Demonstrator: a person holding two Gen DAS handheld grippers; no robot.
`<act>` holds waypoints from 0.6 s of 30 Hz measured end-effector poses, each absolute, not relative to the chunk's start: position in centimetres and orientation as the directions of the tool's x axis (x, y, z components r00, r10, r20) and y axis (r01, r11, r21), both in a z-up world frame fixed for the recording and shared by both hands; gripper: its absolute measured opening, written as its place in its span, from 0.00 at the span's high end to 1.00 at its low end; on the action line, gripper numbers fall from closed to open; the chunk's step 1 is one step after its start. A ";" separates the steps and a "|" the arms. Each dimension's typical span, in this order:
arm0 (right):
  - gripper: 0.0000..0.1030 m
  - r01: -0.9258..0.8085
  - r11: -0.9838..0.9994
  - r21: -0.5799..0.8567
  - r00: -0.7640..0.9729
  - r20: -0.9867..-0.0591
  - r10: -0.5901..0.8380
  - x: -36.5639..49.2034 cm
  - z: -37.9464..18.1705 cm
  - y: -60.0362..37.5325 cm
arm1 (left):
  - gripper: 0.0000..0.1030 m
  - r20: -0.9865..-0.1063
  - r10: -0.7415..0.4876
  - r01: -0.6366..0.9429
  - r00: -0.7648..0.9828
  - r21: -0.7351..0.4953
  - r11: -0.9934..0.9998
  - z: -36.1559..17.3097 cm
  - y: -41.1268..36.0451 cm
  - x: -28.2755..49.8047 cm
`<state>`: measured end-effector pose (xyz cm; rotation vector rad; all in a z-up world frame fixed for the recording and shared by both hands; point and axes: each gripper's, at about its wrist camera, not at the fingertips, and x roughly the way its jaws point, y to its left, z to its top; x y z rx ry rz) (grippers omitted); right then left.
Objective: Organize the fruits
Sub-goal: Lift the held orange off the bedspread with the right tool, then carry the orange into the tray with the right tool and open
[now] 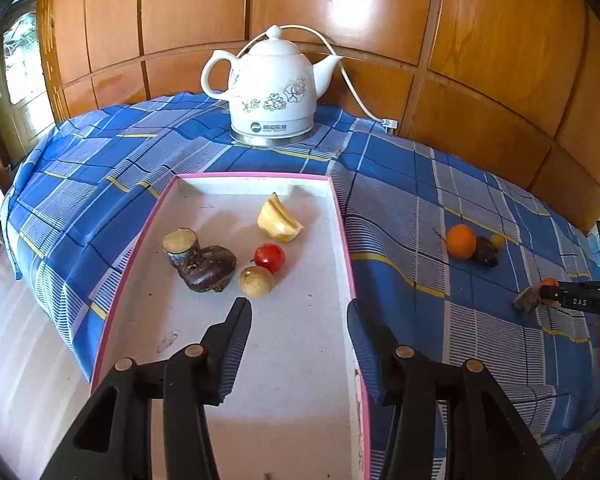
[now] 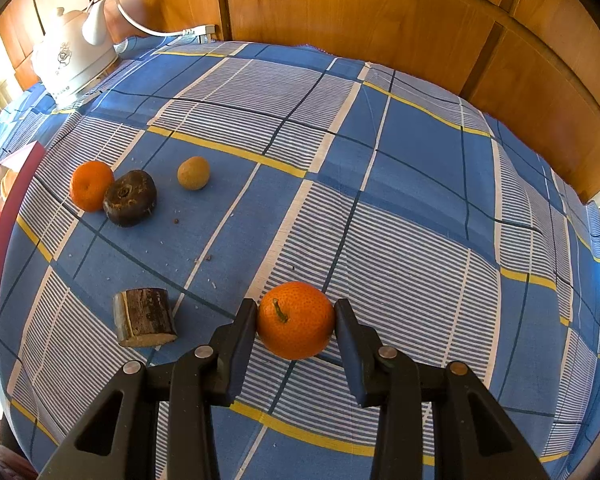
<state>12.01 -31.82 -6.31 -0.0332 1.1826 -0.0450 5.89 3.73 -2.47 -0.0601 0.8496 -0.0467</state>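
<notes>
A pink-rimmed white tray (image 1: pixel 342 216) holds a yellow fruit wedge (image 1: pixel 279 220), a red fruit (image 1: pixel 270 257), a tan round fruit (image 1: pixel 256 281), a dark fruit (image 1: pixel 207 268) and a cane stub (image 1: pixel 181 246). My left gripper (image 1: pixel 299 312) is open and empty above the tray's near half. My right gripper (image 2: pixel 296 318) is shut on an orange tangerine (image 2: pixel 296 320) at cloth level. On the cloth lie a second tangerine (image 2: pixel 91 185), a dark fruit (image 2: pixel 130 198), a tan fruit (image 2: pixel 193 173) and a cane stub (image 2: pixel 145 317).
A white electric kettle (image 1: pixel 271 88) with its cord stands at the back of the blue plaid cloth (image 2: pixel 400 220). Wooden wall panels (image 1: pixel 340 8) close the back and right. The table edge drops to the floor at the left in the left wrist view.
</notes>
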 end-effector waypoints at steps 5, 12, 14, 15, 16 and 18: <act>0.62 0.035 0.999 -0.028 0.407 -0.913 -0.040 12.0 -5.7 -32.3 | 0.51 -0.738 -0.043 -0.010 0.673 -0.067 0.998 -2.2 4.4 5.7; 0.62 0.045 0.999 0.027 0.445 -0.895 0.004 12.0 -4.3 -32.3 | 0.51 -0.724 -0.029 -0.022 0.689 -0.061 0.998 -1.8 5.4 5.4; 0.62 0.030 0.998 0.047 0.457 -0.889 0.028 11.9 -3.6 -31.6 | 0.51 -0.724 -0.026 -0.027 0.689 -0.063 0.998 -1.9 5.7 5.4; 0.62 0.021 0.998 0.055 0.463 -0.885 0.040 11.7 -3.3 -31.1 | 0.51 -0.724 -0.025 -0.032 0.689 -0.065 0.997 -2.0 5.9 5.4; 0.62 0.004 0.997 0.072 0.471 -0.880 0.062 11.5 -2.9 -30.3 | 0.51 -0.723 -0.023 -0.037 0.690 -0.067 0.997 -2.0 6.1 5.3; 0.62 -0.040 0.993 0.110 0.476 -0.872 0.116 11.5 -2.3 -28.5 | 0.51 -0.722 -0.023 -0.042 0.692 -0.073 0.996 -2.1 6.3 5.3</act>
